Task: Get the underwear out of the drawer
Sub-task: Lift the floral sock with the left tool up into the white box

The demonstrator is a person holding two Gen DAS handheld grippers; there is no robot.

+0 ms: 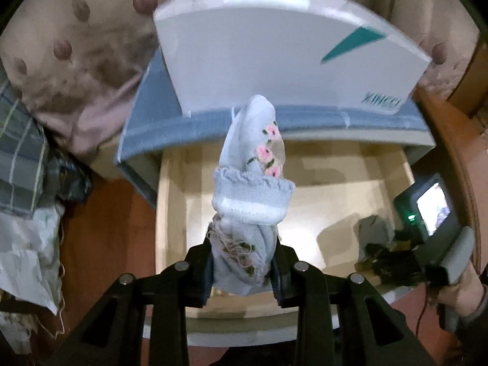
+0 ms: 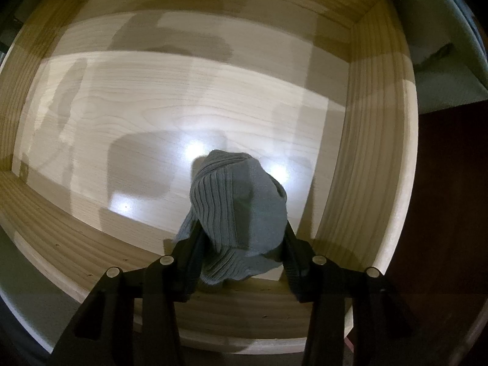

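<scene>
My left gripper (image 1: 242, 271) is shut on pale blue-and-white underwear (image 1: 250, 195) with pink embroidered flowers. The piece hangs bunched from the fingers, well above the open wooden drawer (image 1: 170, 201). In the right wrist view my right gripper (image 2: 242, 253) is down inside the drawer (image 2: 375, 152), near its front wall. Its fingers (image 2: 195, 244) press on a bunched grey ribbed underwear (image 2: 238, 201) that rests on the drawer floor. In the left wrist view that gripper (image 1: 393, 259) and the grey piece (image 1: 373, 231) sit at the drawer's right front corner.
A white box (image 1: 274, 52) with a teal mark lies on the blue-grey cabinet top (image 1: 305, 119) behind the drawer. Pink patterned bedding (image 1: 76, 61), a checked cloth (image 1: 18, 152) and crumpled white fabric (image 1: 27, 259) pile up at left. The floor (image 1: 100, 228) is red-brown.
</scene>
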